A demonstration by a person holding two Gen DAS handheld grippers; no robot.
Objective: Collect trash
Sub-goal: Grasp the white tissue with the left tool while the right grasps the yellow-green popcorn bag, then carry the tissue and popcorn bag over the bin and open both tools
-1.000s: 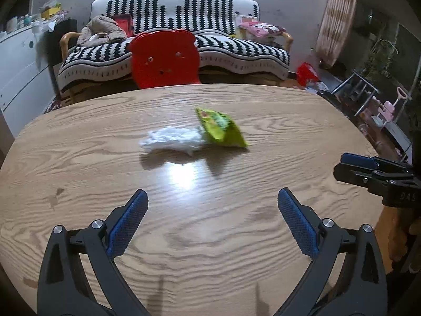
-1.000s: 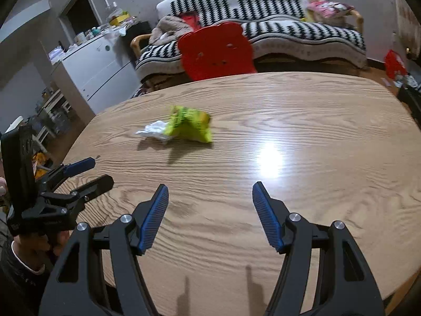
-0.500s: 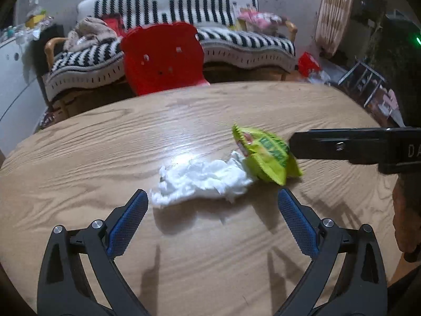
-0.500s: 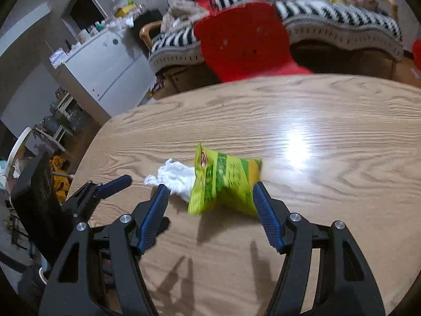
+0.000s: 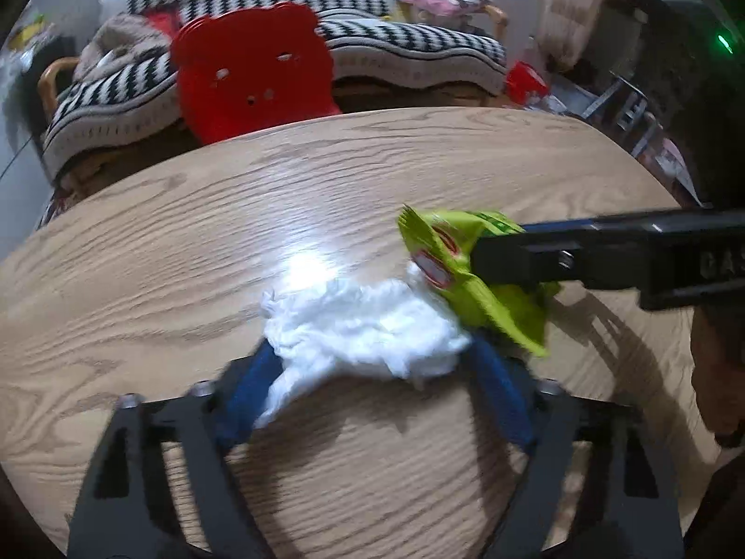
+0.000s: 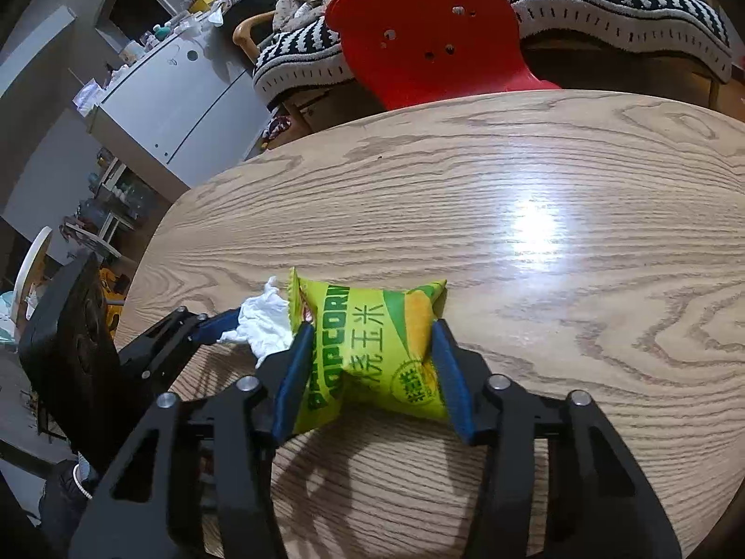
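On the wooden table [image 6: 512, 177], the green popcorn bag [image 6: 372, 349] serves as the landmark: it lies near the edge closest to the person, and the crumpled white tissue [image 5: 363, 321] lies touching its left side, one corner tucked under the bag's crimped end.

The right gripper [image 6: 370, 372] has its blue pads on both sides of the popcorn bag and its jaws are closing; the pads press into the bag's sides, which bulge and crease between them. The left gripper [image 5: 372, 372] straddles the tissue with its jaws closing too; that view is blurred, but the tissue already covers both pad tips and seems bunched between them.

The likely trouble is the two pieces of trash interfering. Because the tissue overlaps the bag, either gripper may drag the other's item as it lifts, tearing the tissue or pulling it loose. The bag is slick and puffy, so a squeeze across its middle may let it squirt out forward towards the red chair [image 6: 428, 28] side of the table. The tissue is soft and thin; the left pads may catch only a loose flap and leave the rest beside the bag. The two grippers also sit close together, so they could knock each other.
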